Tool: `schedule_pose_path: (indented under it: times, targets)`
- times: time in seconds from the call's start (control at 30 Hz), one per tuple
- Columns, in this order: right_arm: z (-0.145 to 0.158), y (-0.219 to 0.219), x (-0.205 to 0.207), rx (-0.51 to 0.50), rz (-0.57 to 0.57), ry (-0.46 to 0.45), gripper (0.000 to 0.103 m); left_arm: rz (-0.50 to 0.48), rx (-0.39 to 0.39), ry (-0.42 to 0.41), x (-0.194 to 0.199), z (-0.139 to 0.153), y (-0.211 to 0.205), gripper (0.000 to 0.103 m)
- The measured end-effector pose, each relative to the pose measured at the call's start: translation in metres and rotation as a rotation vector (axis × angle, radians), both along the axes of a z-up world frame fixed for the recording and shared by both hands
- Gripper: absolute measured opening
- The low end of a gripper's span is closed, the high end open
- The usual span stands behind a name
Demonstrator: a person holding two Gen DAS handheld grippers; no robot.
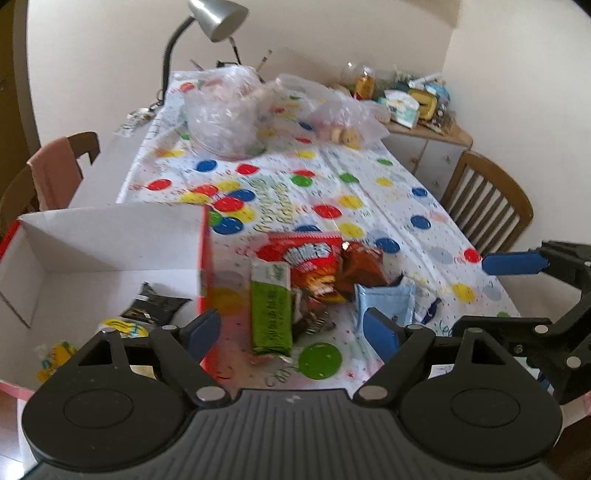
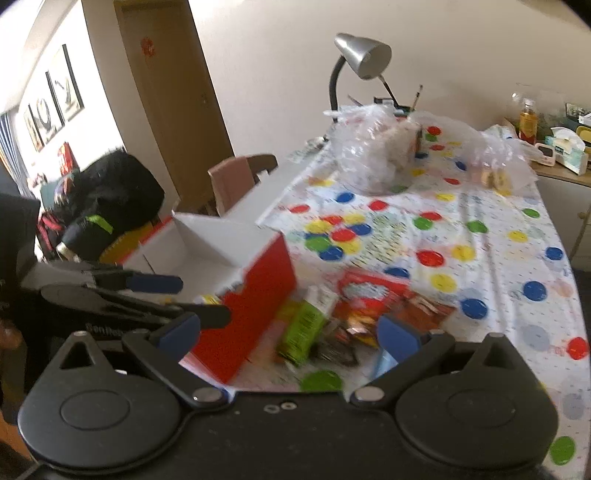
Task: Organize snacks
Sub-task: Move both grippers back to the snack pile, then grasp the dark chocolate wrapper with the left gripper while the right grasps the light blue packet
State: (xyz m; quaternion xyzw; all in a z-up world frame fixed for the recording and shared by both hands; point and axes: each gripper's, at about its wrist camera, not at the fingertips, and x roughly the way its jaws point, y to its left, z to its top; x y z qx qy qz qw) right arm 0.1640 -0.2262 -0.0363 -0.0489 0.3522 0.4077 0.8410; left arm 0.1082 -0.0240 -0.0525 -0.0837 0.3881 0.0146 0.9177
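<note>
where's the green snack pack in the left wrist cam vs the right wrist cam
Left wrist view: the green snack pack lies lower centre on the tablecloth, between the open fingers, just right of the red-sided box.
Right wrist view: the same pack is lower centre, blurred, again just right of the box.
Shared landmark: the silver desk lamp at the table's far end.

The tablecloth is white, printed with red, blue, yellow and green dots. The open box is white inside and red outside. A green packet with a white end is noted beside a red snack bag, a brown packet and a light blue pouch. A black packet and yellow items are seen within the box. Gripper pads are blue on black frames. The lamp is silver.
</note>
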Motion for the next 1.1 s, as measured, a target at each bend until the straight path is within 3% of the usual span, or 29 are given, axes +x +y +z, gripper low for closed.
schedule_pose_path:
  times: [0.33, 0.87, 1.1]
  targets:
    - [-0.038, -0.048, 0.032, -0.104, 0.022, 0.011, 0.103, -0.027, 0.026, 0.053, 0.033, -0.032, -0.04, 0.084]
    - [-0.099, -0.055, 0.092, -0.214, 0.121, 0.033, 0.099, 0.018, 0.097, 0.116, 0.082, -0.079, -0.066, 0.083]
    - [-0.116, -0.03, 0.105, -0.257, 0.236, 0.008, 0.086, 0.019, 0.126, 0.134, 0.096, -0.089, -0.064, 0.066]
